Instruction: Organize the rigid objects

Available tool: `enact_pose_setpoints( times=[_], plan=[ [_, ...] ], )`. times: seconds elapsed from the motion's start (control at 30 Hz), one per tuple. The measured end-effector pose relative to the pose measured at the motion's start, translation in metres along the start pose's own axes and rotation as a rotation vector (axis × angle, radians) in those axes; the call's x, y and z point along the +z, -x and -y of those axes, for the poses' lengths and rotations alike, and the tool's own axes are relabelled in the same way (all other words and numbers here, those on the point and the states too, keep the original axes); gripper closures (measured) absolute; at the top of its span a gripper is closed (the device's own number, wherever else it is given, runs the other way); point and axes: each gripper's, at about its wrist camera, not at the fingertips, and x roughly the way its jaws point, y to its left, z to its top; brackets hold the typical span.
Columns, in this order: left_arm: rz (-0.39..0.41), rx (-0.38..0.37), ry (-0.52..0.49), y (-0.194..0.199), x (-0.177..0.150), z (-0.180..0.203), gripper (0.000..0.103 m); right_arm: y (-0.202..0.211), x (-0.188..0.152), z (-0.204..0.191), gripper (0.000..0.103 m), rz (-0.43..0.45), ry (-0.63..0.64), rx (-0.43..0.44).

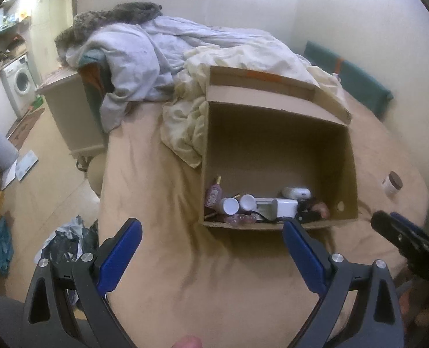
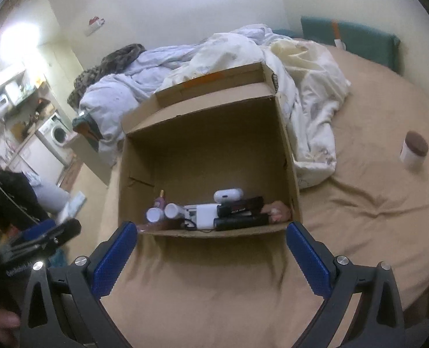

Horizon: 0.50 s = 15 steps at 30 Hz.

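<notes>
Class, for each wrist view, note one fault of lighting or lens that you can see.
Left wrist view: fisheye bends the cardboard box edges and darkens the corners. Right wrist view: a ceiling light blows out the upper left into glare, and the kitchen area beyond the washing machine is soft and blurred.

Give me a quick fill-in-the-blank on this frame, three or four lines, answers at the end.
1. The small items are gathered inside the cardboard ____.
2. The white jar left out on the tan bedsheet has a ____ lid.
3. Both the left tool and the right tool are ____ and hold nothing.
4. The appliance in the far-left background is a washing ____.

Missing words: box; brown; open; machine
</notes>
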Motion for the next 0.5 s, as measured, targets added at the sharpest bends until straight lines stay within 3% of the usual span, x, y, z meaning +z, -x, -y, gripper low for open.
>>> enact_pose_setpoints(
  times=[0.1, 0.2, 0.5],
  plan=[
    [0.010, 0.011, -0.004, 0.000, 0.000, 0.002, 0.006, -0.008, -0.002, -0.004, 0.000, -0.021, 0.037, -0.047],
    [0.017, 0.030, -0.026, 0.000, -0.003, 0.003, 0.001, -0.015, -0.006, -0.004, 0.000, -0.058, 0.033, -0.051],
    [-0.010, 0.013, -0.016, -0.002, -0.005, -0.002, 0.001, -0.018, -0.006, -0.012, 0.000, -0.065, 0.062, -0.068]
  ],
)
